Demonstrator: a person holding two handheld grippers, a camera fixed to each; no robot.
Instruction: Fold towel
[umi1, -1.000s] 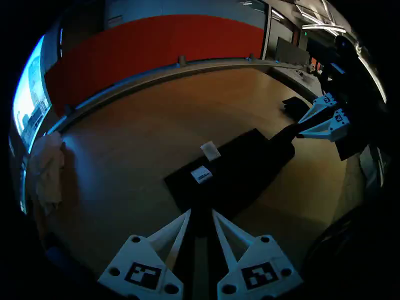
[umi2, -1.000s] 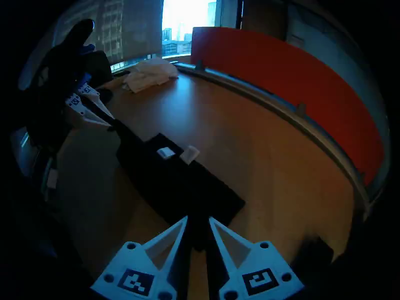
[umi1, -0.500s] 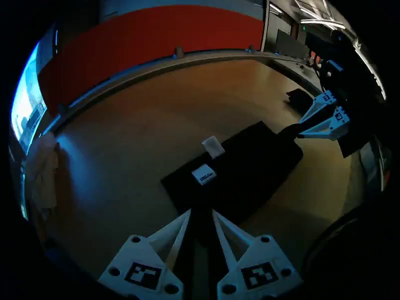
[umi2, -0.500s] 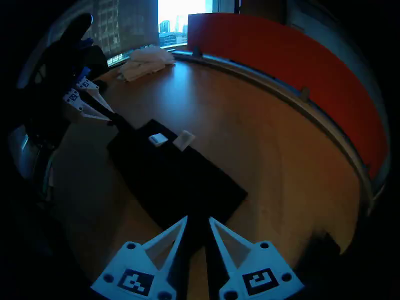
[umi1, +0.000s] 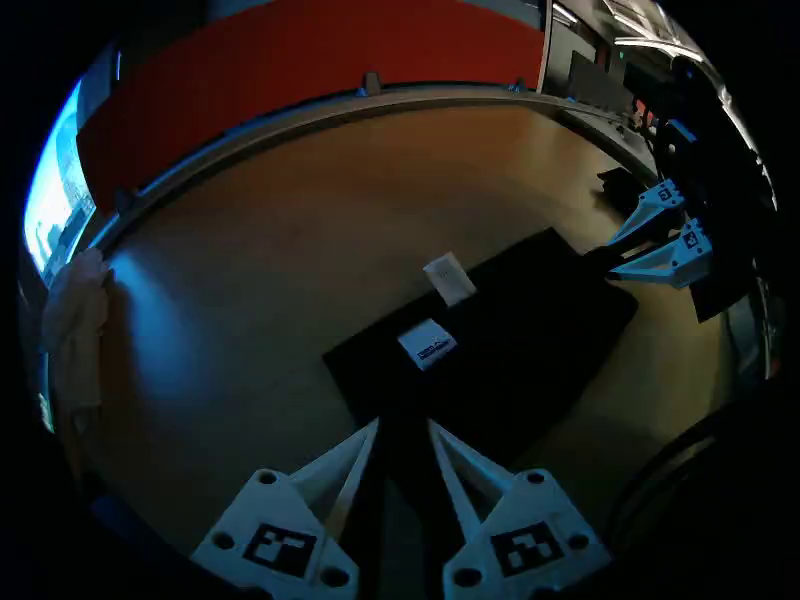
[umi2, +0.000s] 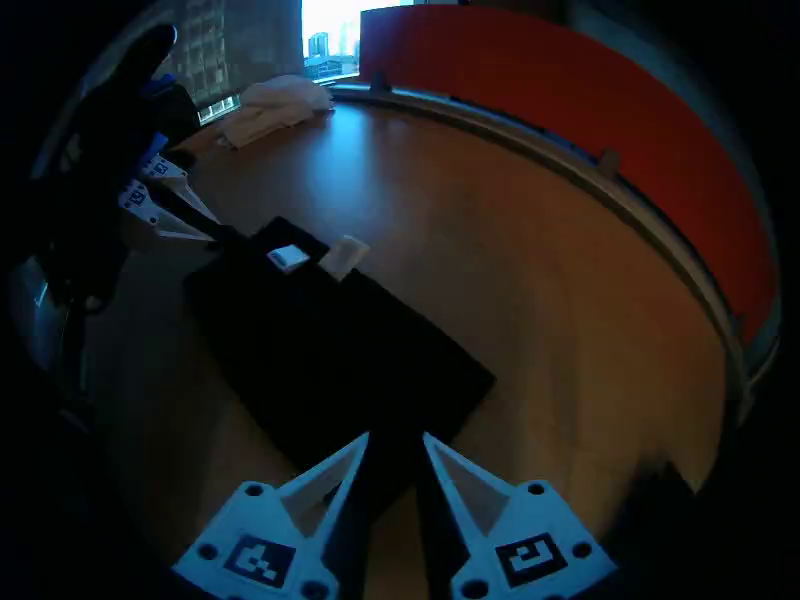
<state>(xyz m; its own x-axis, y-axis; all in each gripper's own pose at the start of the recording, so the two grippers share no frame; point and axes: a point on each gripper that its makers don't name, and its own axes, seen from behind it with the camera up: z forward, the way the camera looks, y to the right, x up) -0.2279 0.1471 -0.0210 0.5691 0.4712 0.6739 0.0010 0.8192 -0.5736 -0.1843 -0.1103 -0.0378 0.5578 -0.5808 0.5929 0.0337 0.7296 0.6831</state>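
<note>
A black towel (umi1: 520, 330) lies spread on the wooden table (umi1: 280, 230), with two small white labels (umi1: 428, 344) near one edge. My left gripper (umi1: 404, 430) is shut on the towel's near corner, dark cloth running between its white fingers. At the towel's far end the right gripper (umi1: 610, 258) holds another corner. In the right gripper view the towel (umi2: 330, 350) stretches away from my right gripper (umi2: 392, 445), which is shut on the near corner. The left gripper (umi2: 222, 236) pinches the far corner beside the labels (umi2: 289, 257).
A pile of pale cloth (umi2: 270, 105) lies at the table's far end by the window, also at the left edge (umi1: 70, 320). A red partition (umi1: 300, 50) and a rail run along the table's back. A small dark object (umi1: 620, 185) sits near the right gripper.
The towel has been drawn out wider and flatter over the table. Both grippers keep their corners and have shifted slightly with it.
</note>
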